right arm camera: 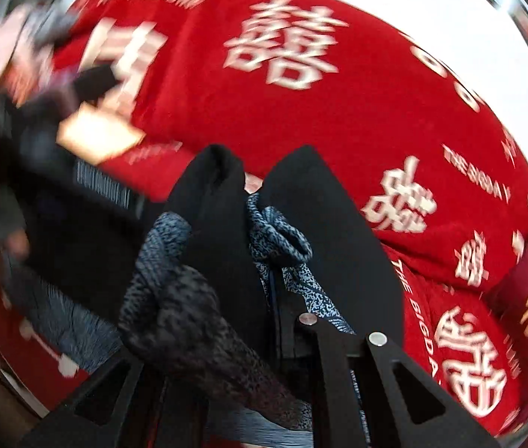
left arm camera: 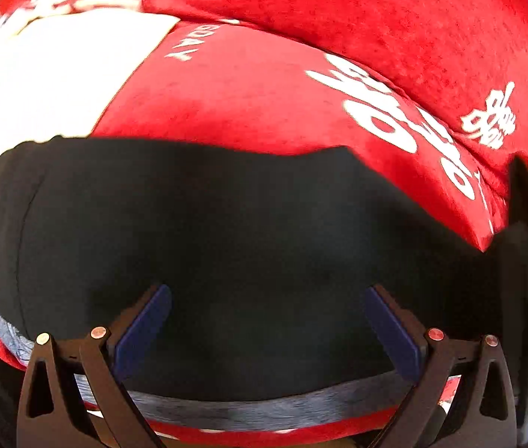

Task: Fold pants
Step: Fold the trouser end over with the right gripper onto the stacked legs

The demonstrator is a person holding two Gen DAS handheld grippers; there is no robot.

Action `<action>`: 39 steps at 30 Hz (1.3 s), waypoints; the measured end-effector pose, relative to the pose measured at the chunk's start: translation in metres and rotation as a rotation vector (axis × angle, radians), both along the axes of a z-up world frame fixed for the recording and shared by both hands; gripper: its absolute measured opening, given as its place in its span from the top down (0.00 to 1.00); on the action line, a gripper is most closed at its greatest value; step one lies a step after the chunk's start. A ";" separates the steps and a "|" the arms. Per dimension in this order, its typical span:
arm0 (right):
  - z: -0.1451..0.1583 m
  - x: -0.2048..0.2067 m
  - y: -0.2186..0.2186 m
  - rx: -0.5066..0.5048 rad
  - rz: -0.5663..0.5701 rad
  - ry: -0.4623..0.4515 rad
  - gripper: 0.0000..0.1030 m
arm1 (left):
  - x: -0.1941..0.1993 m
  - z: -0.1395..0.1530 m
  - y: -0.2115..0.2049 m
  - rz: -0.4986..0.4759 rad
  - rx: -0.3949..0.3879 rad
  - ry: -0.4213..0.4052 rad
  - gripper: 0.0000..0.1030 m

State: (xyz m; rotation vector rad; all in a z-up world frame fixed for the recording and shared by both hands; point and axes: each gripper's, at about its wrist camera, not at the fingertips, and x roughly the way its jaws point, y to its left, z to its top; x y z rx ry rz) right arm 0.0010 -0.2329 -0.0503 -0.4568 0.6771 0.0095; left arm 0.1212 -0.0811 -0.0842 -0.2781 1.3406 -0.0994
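The black pants (left arm camera: 226, 231) lie spread on a red bedcover (left arm camera: 256, 93) with white characters. My left gripper (left arm camera: 267, 295) hovers over them, its blue-padded fingers (left arm camera: 148, 321) wide apart and empty. In the right wrist view my right gripper (right arm camera: 260, 261) is shut on a bunched fold of the black pants (right arm camera: 316, 231), whose speckled grey lining (right arm camera: 275, 227) shows. The cloth hides the fingertips. The other gripper shows blurred at the left (right arm camera: 88, 171).
A red pillow (left arm camera: 375, 11) lies beyond the pants, with more red cushions at the right (right arm camera: 465, 366). A white patch of the cover (left arm camera: 40, 74) is at the left. A grey patterned strip (left arm camera: 264, 407) runs along the pants' near edge.
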 end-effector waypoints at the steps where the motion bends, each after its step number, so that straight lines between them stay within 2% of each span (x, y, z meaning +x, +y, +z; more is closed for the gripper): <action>1: -0.012 0.001 0.013 -0.054 0.014 0.015 0.90 | -0.002 0.000 0.005 -0.007 -0.016 -0.010 0.00; 4: -0.040 0.009 0.030 -0.155 -0.002 0.062 0.90 | -0.006 0.005 0.004 -0.033 0.003 -0.026 0.00; 6: -0.051 0.012 0.037 -0.200 -0.005 0.144 0.85 | -0.008 0.009 0.003 -0.039 0.018 -0.039 0.00; 8: -0.046 0.005 0.038 -0.216 0.029 0.189 0.73 | -0.008 0.017 0.001 -0.040 0.023 -0.069 0.00; 9: -0.037 -0.004 0.037 -0.209 0.051 0.182 0.69 | -0.008 0.019 0.003 -0.038 0.022 -0.077 0.00; 10: -0.022 -0.017 0.031 -0.173 0.065 0.168 0.59 | -0.010 0.022 0.007 -0.036 0.018 -0.083 0.00; 11: -0.009 -0.027 0.024 -0.125 0.073 0.160 0.44 | -0.013 0.025 0.012 -0.030 0.009 -0.080 0.00; 12: 0.007 -0.037 0.015 -0.062 0.075 0.144 0.36 | -0.016 0.025 0.015 -0.024 -0.003 -0.069 0.00; 13: 0.026 -0.050 0.000 0.016 0.070 0.118 0.25 | -0.021 0.023 0.016 -0.027 -0.016 -0.052 0.00; 15: 0.051 -0.062 -0.025 0.134 0.067 0.086 0.22 | -0.030 0.020 0.012 -0.056 -0.033 -0.022 0.00; 16: 0.058 -0.064 -0.034 0.151 0.051 0.066 0.22 | -0.036 0.017 0.005 -0.089 -0.049 -0.002 0.00; 17: 0.060 -0.062 -0.039 0.141 0.038 0.049 0.22 | -0.038 0.017 0.001 -0.111 -0.057 0.008 0.00; 19: 0.048 -0.051 -0.042 0.041 0.039 0.057 0.22 | -0.044 0.014 -0.013 -0.171 -0.063 0.018 0.00; 21: 0.027 -0.033 -0.038 -0.023 0.074 0.115 0.23 | -0.047 0.011 -0.020 -0.191 -0.033 0.025 0.00; 23: 0.007 -0.017 -0.031 -0.049 0.148 0.174 0.31 | -0.049 0.009 -0.018 -0.190 -0.036 0.037 0.00; 27: -0.033 0.007 -0.004 -0.202 0.284 0.256 0.34 | -0.050 0.008 -0.007 -0.165 -0.049 0.049 0.00; 28: -0.038 0.014 -0.002 -0.182 0.314 0.297 0.61 | -0.050 0.007 -0.005 -0.166 -0.048 0.053 0.00; 29: -0.039 0.020 -0.003 -0.143 0.328 0.341 0.92 | -0.051 0.006 -0.005 -0.167 -0.047 0.055 0.00; 31: -0.026 0.019 -0.002 -0.097 0.342 0.352 0.93 | -0.053 0.006 -0.003 -0.172 -0.054 0.054 0.00; 34: 0.015 -0.016 0.001 -0.061 0.403 0.237 0.93 | -0.051 0.007 0.001 -0.167 -0.069 0.049 0.00; 36: 0.029 -0.038 0.001 -0.054 0.430 0.198 0.93 | -0.047 0.007 0.002 -0.161 -0.085 0.051 0.00; 38: 0.024 -0.056 0.003 -0.060 0.440 0.205 0.93 | -0.043 0.006 0.001 -0.152 -0.097 0.055 0.00; 39: 0.009 -0.062 0.005 -0.088 0.435 0.226 0.93 | -0.042 0.005 0.000 -0.150 -0.103 0.058 0.00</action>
